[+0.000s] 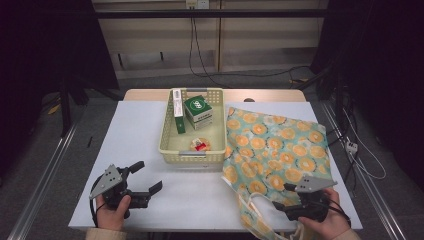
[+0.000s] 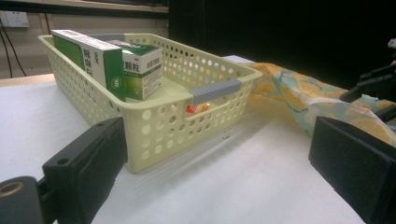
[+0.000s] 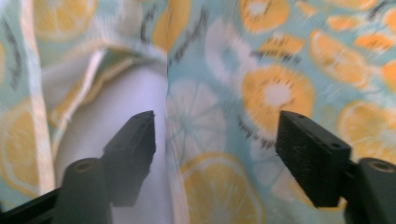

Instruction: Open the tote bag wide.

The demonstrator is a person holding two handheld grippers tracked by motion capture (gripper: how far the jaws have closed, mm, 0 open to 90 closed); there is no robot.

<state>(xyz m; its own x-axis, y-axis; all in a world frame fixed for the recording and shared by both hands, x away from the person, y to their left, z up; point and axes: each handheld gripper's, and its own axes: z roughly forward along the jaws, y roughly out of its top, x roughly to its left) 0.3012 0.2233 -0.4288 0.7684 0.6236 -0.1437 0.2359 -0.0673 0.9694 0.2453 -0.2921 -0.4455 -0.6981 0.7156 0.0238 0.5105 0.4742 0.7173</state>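
A cloth bag (image 1: 272,145) printed with orange slices on pale teal lies flat on the right half of the white table (image 1: 135,130). My right gripper (image 1: 282,196) is low over the bag's near corner, by its handles. In the right gripper view its jaws stand apart (image 3: 217,135) with a folded edge of the bag (image 3: 196,116) between them, and the pads are not pressing on it. My left gripper (image 1: 147,176) rests open at the front left with nothing between its jaws (image 2: 219,154). It points at the yellow basket (image 2: 177,126).
The perforated basket (image 1: 192,157) stands at the table's middle back, its side touching the bag. It holds a green box (image 1: 198,111), a long white-and-green box (image 1: 178,110) and a small red-and-orange item (image 1: 200,145). Bare tabletop lies between the two grippers.
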